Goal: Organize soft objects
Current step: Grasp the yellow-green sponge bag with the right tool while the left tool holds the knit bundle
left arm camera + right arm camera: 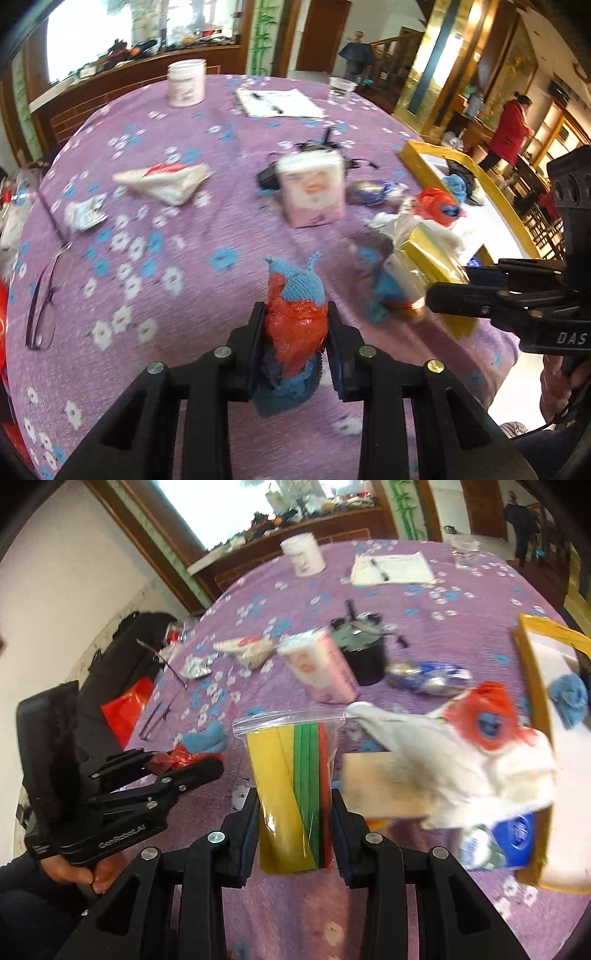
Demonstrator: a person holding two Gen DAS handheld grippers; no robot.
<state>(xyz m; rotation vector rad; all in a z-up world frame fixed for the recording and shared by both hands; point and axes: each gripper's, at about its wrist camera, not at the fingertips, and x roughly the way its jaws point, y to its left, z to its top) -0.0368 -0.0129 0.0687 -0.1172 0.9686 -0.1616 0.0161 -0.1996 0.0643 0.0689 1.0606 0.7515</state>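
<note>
Left wrist view: left gripper jaws pinching knitted toy by slippery red wrap, risking sliding out. Right gripper jaws clamping zip bag, crowding box rim, risking snagging.

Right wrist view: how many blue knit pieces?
3. One blue knit piece, red-wrapped, in the left tool; one red-wrapped on the white cloth; one bare in the yellow box. The zip bag may hide more.
</note>
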